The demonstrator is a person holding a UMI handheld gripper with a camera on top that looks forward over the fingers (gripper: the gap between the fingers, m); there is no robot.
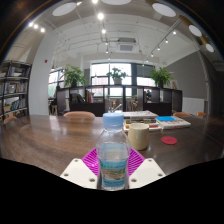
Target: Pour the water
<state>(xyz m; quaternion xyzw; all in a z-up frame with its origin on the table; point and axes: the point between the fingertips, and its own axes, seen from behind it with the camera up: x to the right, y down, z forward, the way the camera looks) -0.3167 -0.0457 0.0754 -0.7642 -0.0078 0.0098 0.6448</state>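
A clear plastic water bottle (113, 155) with a blue cap and a pale blue label stands upright between my fingers, held over the wooden table (45, 140). My gripper (113, 170) is shut on the bottle, the magenta pads (92, 160) pressing on both its sides. A cream cup (138, 136) stands on the table just beyond the bottle, a little to the right.
A small red disc (169, 140) lies on the table right of the cup. Flat books or boxes (172, 122) lie further back right. A chair back (79, 115) shows at the table's far side. Shelves and plants stand by the far windows.
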